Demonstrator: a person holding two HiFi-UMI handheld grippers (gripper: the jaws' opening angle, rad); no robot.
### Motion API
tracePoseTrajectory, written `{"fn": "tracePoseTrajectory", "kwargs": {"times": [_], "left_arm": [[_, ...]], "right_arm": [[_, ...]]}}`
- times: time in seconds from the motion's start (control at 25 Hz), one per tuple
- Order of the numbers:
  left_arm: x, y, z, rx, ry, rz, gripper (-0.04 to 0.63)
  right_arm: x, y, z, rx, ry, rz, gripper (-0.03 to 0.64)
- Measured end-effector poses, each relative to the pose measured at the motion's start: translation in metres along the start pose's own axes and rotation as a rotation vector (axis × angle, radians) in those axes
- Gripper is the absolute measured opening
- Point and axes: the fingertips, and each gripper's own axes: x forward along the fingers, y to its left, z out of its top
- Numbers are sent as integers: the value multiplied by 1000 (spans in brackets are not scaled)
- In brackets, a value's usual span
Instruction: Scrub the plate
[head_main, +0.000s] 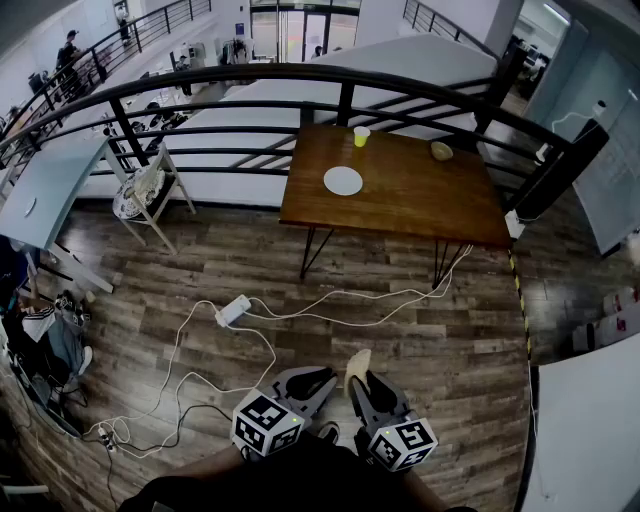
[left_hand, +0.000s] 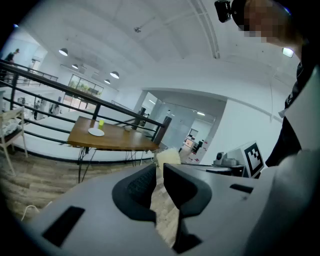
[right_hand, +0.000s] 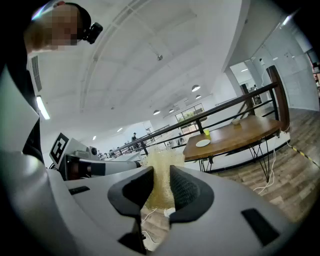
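The white plate (head_main: 343, 181) lies far off on the wooden table (head_main: 420, 205), with a yellow cup (head_main: 361, 136) behind it. Both grippers are low, close to my body, well short of the table. My right gripper (head_main: 364, 383) is shut on a pale yellow sponge (head_main: 357, 362), which sticks up between its jaws (right_hand: 160, 161). My left gripper (head_main: 316, 383) is shut with nothing in it, the jaws side by side with a thin slit between them. The plate (left_hand: 96, 132) looks small and distant in the left gripper view, and likewise the plate (right_hand: 202, 143) in the right gripper view.
A black metal railing (head_main: 250, 100) runs behind the table. A small bowl-like object (head_main: 441, 151) sits at the table's far right. White cables and a power strip (head_main: 233, 310) lie on the wood floor between me and the table. A chair (head_main: 150, 190) stands at the left.
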Motion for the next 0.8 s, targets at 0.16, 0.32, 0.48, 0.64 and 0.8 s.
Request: {"fn": "tracePoseTrajectory", "kwargs": {"times": [0.16,0.32,0.48,0.64,0.8], "left_arm": [[4,-43,-18,55,20,12,55],[1,-56,-28,1,6,31,57],[-4,-56,-21,1,-29,29,57],[-9,-38,-8,4,-42,25,57],[-9,1,15,16,-49,21,57]], "right_arm": [[-41,-11,-11,12,6,3,109],[-63,-12,-14,6,5,7,109],[-64,-7,-12,-26,1,9,109],[-48,-4,2,-27,-25,9,109],[-10,-5,20,-27,-56,-4,110]]}}
